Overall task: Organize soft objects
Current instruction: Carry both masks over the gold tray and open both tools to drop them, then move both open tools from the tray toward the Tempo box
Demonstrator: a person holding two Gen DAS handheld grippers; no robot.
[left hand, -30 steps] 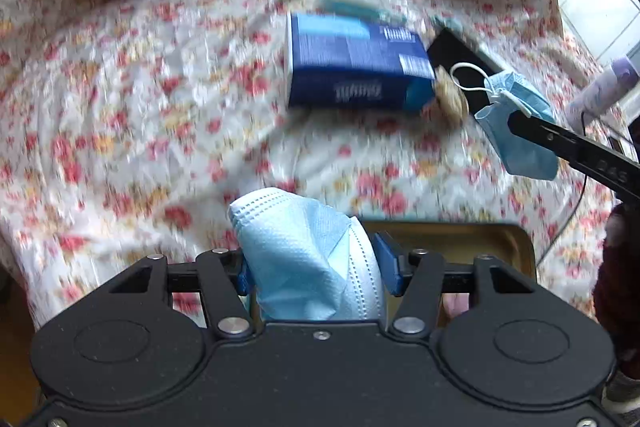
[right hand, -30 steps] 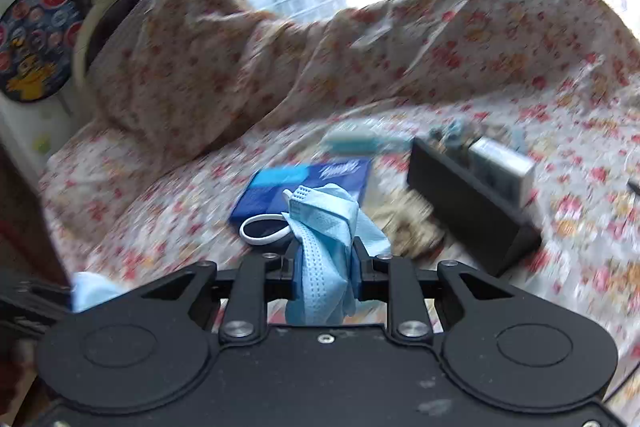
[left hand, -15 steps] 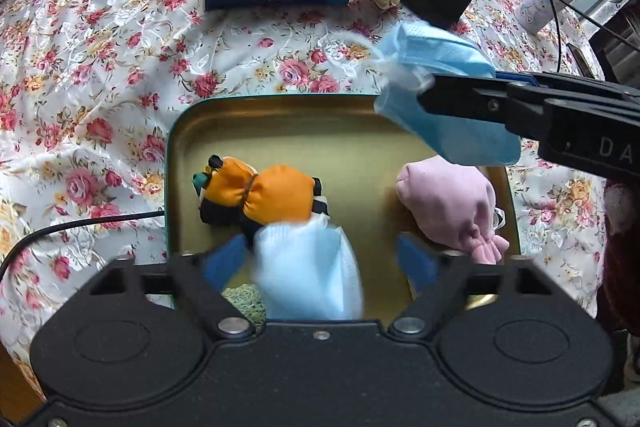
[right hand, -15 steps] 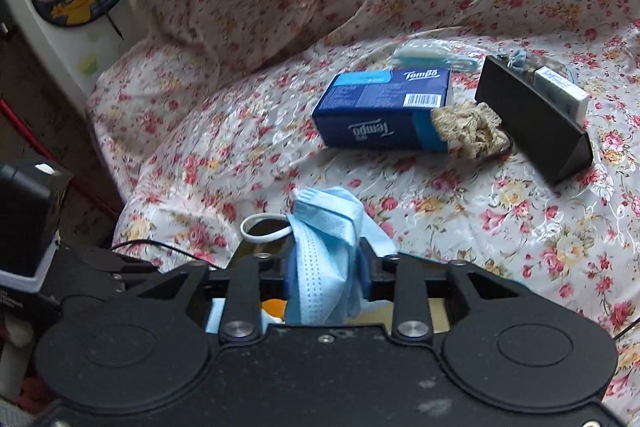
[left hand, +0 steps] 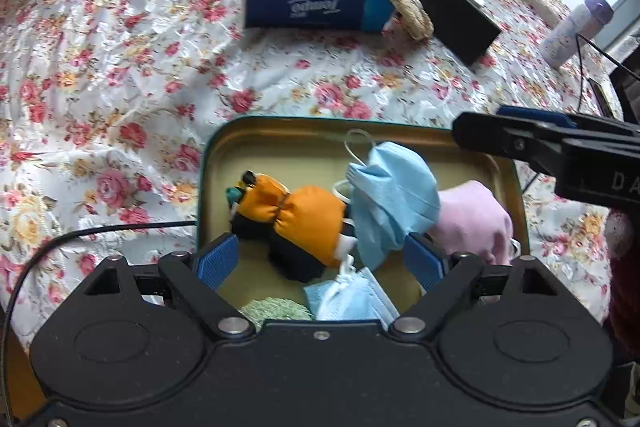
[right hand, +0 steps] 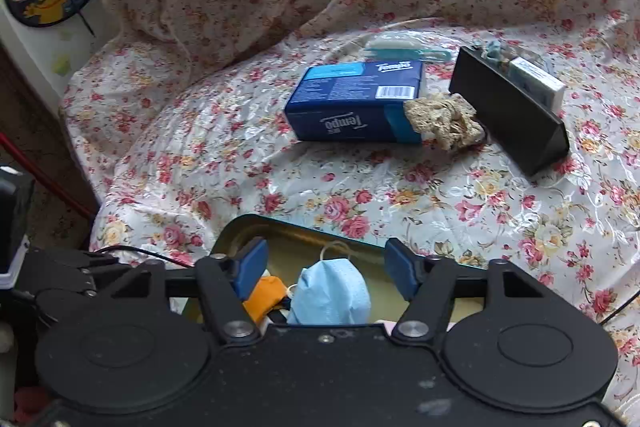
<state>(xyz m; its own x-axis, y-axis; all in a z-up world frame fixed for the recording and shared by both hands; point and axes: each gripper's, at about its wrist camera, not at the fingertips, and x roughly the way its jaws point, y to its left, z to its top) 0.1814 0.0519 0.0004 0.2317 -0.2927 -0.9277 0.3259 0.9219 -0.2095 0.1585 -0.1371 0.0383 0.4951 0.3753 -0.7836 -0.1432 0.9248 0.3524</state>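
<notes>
Already both blue masks lie in the gold tin, beside the orange toy and pink pouch. My left gripper and right gripper are spread and hold nothing. I judge the beige scrunchie by the tissue box remains, on the floral cloth.

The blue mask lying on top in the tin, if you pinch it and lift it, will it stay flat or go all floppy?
Probably floppy: the blue mask already lies crumpled over the orange toy rather than flat. It looks thin, so likely very light. Its ear loop sticks up loose and might snag on the tin rim or a neighbour.
</notes>
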